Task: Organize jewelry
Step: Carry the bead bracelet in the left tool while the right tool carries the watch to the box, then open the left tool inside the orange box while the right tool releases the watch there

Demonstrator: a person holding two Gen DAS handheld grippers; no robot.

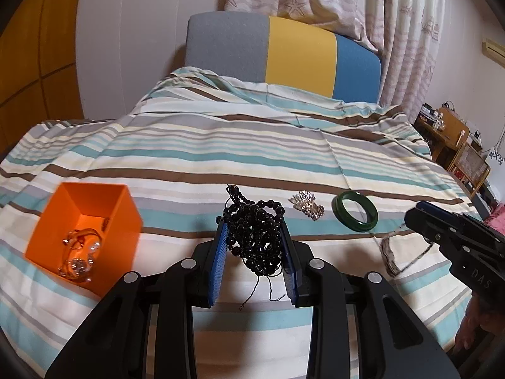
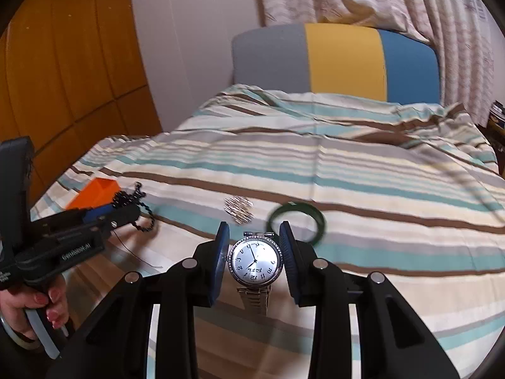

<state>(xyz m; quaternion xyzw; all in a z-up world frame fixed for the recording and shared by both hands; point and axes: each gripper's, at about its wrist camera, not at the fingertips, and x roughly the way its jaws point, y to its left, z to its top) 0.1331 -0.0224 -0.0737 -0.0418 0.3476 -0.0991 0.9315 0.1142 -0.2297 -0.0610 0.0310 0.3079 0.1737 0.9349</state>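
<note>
My left gripper (image 1: 252, 225) is shut on a bundle of black beads (image 1: 255, 237), whose cords dangle below the blue pads. An orange box (image 1: 126, 221) sits on the bed to its left and holds several shiny pieces. In the right wrist view my right gripper (image 2: 254, 230) is shut on a silver watch (image 2: 255, 260), face toward the camera and band hanging down. A silver brooch (image 2: 239, 210) and a green bangle (image 2: 318, 218) lie on the sheet just beyond it. The left wrist view shows the same brooch (image 1: 307, 208) and bangle (image 1: 355, 211), with the right gripper (image 1: 416, 216) at the right edge.
Everything lies on a striped bedsheet (image 1: 221, 145) that runs back to a grey, yellow and blue headboard (image 1: 300, 53). A wooden wardrobe (image 2: 63, 63) stands on the left and a wooden desk (image 1: 451, 139) on the right. A hand (image 2: 47, 303) holds the left gripper (image 2: 126, 211).
</note>
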